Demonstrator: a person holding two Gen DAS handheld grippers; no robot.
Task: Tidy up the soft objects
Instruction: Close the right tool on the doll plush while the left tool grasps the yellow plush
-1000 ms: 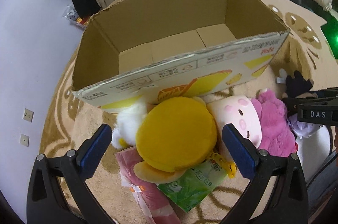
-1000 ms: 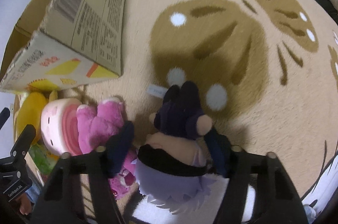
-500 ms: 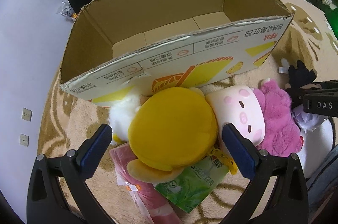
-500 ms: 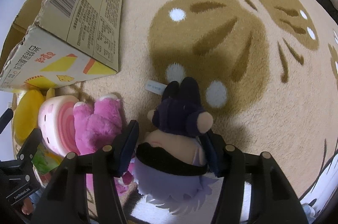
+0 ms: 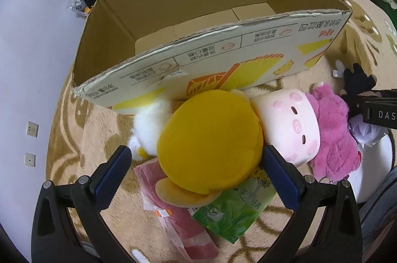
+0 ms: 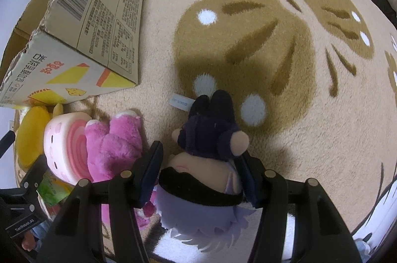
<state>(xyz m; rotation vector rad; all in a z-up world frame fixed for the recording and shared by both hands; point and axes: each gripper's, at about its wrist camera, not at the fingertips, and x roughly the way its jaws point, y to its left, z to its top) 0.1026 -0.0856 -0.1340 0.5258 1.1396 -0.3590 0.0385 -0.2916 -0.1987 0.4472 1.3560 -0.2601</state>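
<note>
— On the rug (image 6: 310,114), what lies where?
— A row of soft toys sits against the box (image 5: 198,22), which stands open-topped with nothing visible inside. From left: a white plush (image 5: 148,124), a yellow plush (image 5: 211,141), a pink pig (image 5: 290,124), a magenta bear (image 5: 332,136), then a doll (image 6: 206,163) in dark clothes with pale lilac hair.
— And the left gripper (image 5: 194,171)?
— Spread wide, a blue pad on each side of the yellow plush. The right pad looks to be touching it; the left stands clear. It grips nothing.
— What is under that plush?
— A green packet (image 5: 235,210) and a pink wrapped pack (image 5: 181,220), both partly covered.
— The right gripper (image 6: 198,168)?
— Narrowed around the doll's head, pads at both sides. Whether they press in, I cannot tell. The doll lies on the rug, just beside the bear.
</note>
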